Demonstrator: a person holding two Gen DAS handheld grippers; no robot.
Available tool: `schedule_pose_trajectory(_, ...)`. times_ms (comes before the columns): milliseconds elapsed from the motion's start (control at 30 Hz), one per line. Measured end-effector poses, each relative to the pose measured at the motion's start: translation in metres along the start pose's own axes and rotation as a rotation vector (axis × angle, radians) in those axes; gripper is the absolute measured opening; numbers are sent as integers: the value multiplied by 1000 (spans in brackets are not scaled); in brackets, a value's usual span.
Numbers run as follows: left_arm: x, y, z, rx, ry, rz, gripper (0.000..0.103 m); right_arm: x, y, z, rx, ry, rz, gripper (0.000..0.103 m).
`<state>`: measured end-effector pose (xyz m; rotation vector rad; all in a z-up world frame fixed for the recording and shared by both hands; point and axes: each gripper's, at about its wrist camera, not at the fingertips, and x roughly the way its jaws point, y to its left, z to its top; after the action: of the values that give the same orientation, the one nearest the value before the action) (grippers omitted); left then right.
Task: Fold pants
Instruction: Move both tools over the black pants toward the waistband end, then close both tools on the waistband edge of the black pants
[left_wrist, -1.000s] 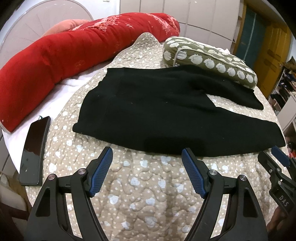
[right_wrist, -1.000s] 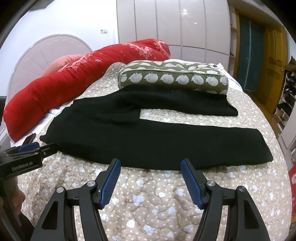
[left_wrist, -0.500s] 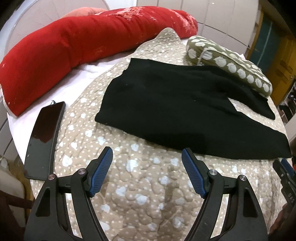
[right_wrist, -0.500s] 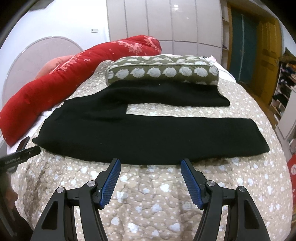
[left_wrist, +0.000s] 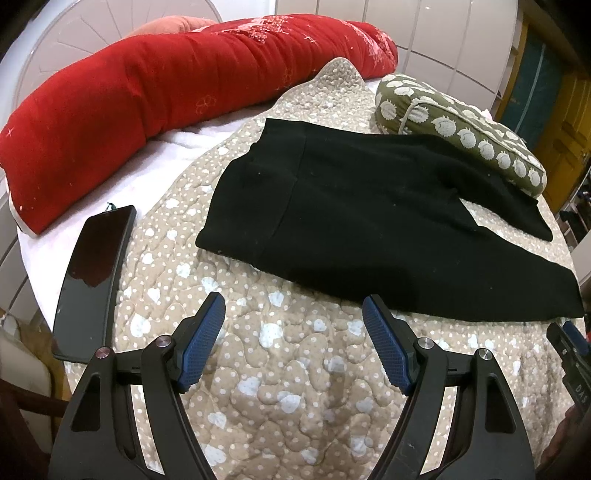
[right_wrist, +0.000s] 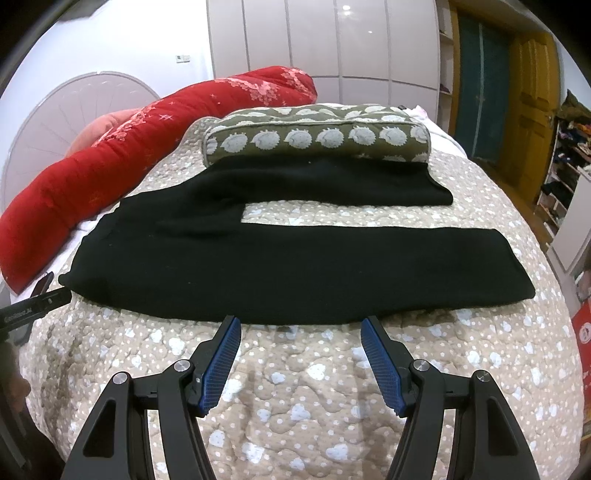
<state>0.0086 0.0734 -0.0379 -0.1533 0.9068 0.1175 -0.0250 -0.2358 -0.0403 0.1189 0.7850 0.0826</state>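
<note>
Black pants (right_wrist: 280, 258) lie flat mid-frame, just above both wide-open, empty hand-held grippers: left (left_wrist: 293, 314), right (right_wrist: 300, 334). Since earlier, the left one shifted toward the waistband.

Matt black knit pants (right_wrist: 280, 266) lie on a quilted cloth bedspread (right_wrist: 295, 387) beside a glossy phone (left_wrist: 92, 277).

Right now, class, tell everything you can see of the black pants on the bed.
The pants are plain black, of a soft knit-looking cloth. They lie flat and unfolded on the dotted quilt, waist to the left, legs spread apart to the right. The far leg touches the green pillow. Neither claw touches them.
</note>
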Motion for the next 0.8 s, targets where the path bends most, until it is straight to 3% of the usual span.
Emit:
schedule_pose_trajectory(433,2,4,1,-24,12,-11,78,4,-21,-4,47,23,-14,65)
schedule_pose_trajectory(667,8,33,0,-155,50,-91,78,9,-57,-11,120,44,-47,65)
schedule_pose_trajectory(800,25,39,2,-223,90,-115,78,15,-83,-11,200,55,-18,65)
